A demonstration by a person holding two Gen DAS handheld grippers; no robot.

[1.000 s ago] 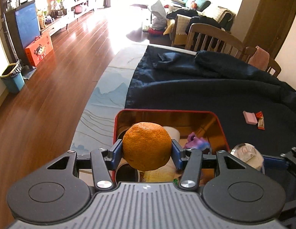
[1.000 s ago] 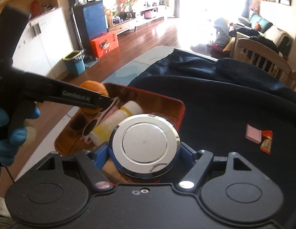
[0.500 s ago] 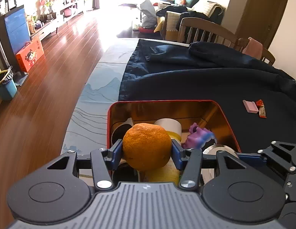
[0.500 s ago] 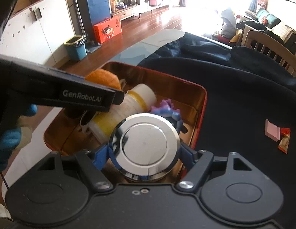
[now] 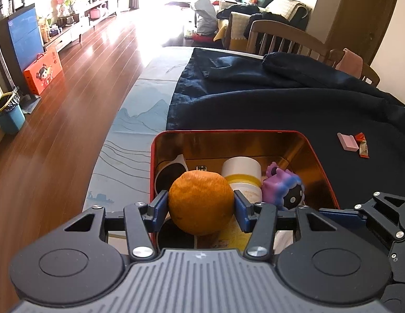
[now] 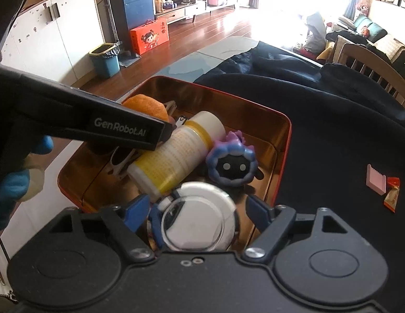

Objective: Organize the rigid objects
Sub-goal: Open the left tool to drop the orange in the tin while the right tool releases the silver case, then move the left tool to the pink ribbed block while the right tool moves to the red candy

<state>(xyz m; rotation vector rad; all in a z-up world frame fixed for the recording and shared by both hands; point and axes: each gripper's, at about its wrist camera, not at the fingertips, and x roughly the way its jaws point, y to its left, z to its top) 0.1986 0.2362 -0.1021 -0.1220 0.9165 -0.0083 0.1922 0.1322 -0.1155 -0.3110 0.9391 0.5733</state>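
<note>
A red tin box with a gold inside sits on the dark cloth. In it lie a white and yellow bottle, a purple toy and white-framed sunglasses. My left gripper is shut on an orange, held just above the tin's near left part. My right gripper hangs over the tin's near right corner and its jaws are opening. A round silver-lidded container lies blurred between them, with gaps on both sides to the blue pads.
A pink eraser-like block and a red snack wrapper lie on the dark blue cloth right of the tin. Wooden chairs stand past the table's far side. The table's left edge drops to wood floor. A blue-gloved hand holds the left gripper.
The right gripper sank into the tin with the silver container, and its pads have now come off it. The left gripper kept the orange and edged forward over the tin.
</note>
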